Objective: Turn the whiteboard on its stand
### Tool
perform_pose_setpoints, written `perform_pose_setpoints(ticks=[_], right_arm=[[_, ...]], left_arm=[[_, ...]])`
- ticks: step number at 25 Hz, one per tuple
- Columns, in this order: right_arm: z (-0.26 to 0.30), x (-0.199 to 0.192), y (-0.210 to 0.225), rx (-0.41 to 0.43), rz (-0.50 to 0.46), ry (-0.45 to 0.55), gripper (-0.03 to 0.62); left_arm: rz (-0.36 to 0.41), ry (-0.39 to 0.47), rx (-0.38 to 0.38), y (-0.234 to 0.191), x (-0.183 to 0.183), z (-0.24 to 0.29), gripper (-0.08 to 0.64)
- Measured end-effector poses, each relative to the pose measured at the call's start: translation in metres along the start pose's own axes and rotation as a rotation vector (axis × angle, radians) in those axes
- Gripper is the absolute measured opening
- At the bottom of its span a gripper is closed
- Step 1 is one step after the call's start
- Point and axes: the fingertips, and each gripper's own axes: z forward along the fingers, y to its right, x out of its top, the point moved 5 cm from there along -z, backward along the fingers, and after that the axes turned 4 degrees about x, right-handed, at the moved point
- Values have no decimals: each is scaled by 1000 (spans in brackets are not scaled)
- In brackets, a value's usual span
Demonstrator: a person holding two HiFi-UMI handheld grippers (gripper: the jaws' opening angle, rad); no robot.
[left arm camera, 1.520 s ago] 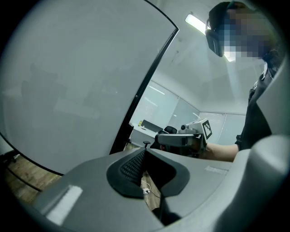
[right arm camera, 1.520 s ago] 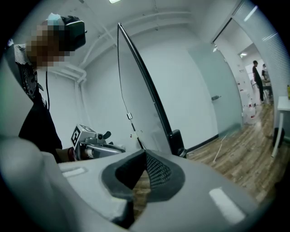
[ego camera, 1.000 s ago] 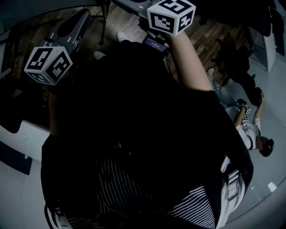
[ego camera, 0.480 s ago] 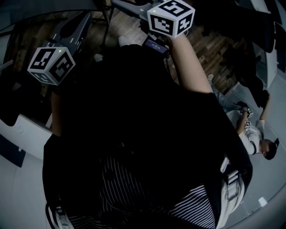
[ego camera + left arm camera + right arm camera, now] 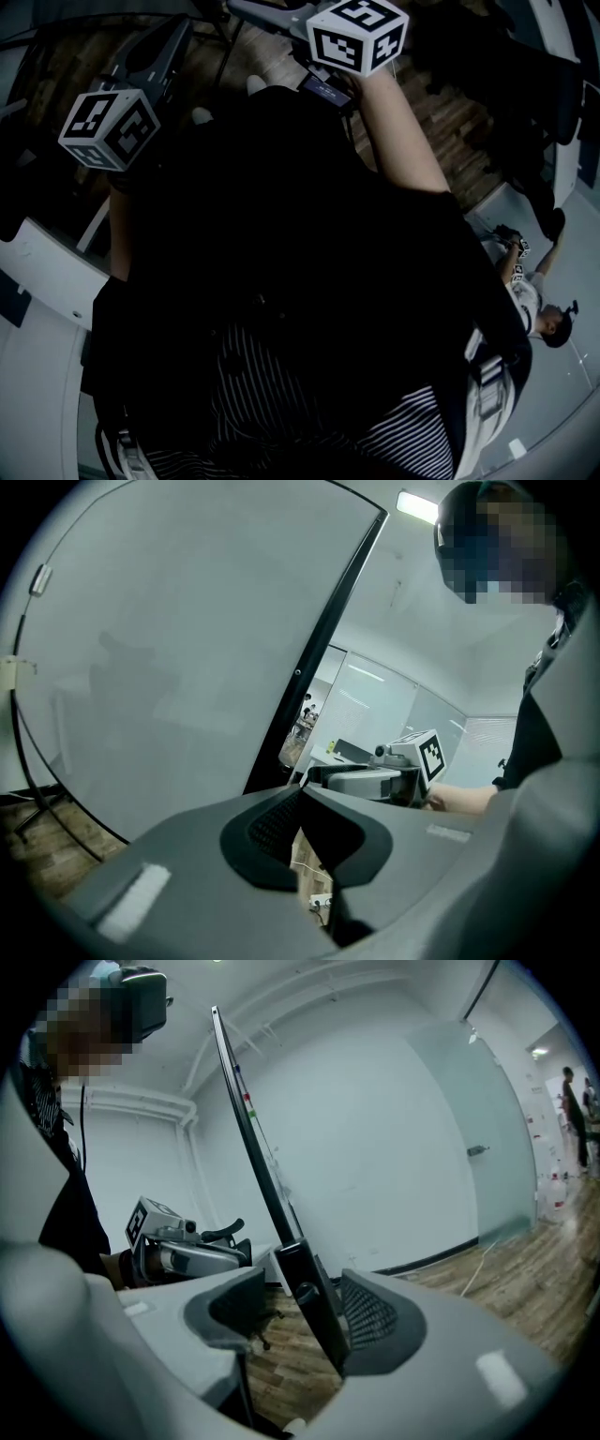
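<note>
**Whiteboard frame stands between released right jaws**

The whiteboard (image 5: 169, 649) stands upright above a wooden floor (image 5: 525, 1269), with one gripper on either side of its edge.

- **Right gripper** (image 5: 305, 1283): the jaws have just been opening and stand apart. The board's black frame (image 5: 314, 1312) is between them, close against the right-hand pad.
- **Left gripper** (image 5: 300, 794): the jaws are clenched at the tips with nothing between them. The board face is just beside it.

Probably an office: glass partitions (image 5: 375, 700), ceiling light (image 5: 417, 505), wood-plank floor (image 5: 548, 1274), white walls (image 5: 375, 1129).

Right gripper (image 5: 300, 1309) fingers (image 5: 380, 1321) wider round whiteboard (image 5: 375, 1147)
</note>
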Motion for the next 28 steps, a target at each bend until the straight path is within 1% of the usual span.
perform_pose_setpoints(ticks=[4,9,12,16,19,24,28], right_arm=[[3,0,8,45,-59,-48,264],[24,-3,13,119,-71,-93,279],[43,-3,9,137,-87,-115,290],[63,-6,-1,126,-101,-119,308],[69,-7,-4,118,-105,-115,313],[71,-4,7,68,-115,-105,324],[71,-6,18,22,-106,-101,325]], left_arm=[[-21,12,64,6,-4,0,2],[-78,24,160,-5,-13,-11,2],[-102,37,201,-15,-18,-26,2],[-122,42,232,-25,-26,-49,2],[-122,47,242,-25,-29,-60,2],[-115,35,243,-28,-31,-62,2],[-117,41,255,-29,-30,-66,2]])
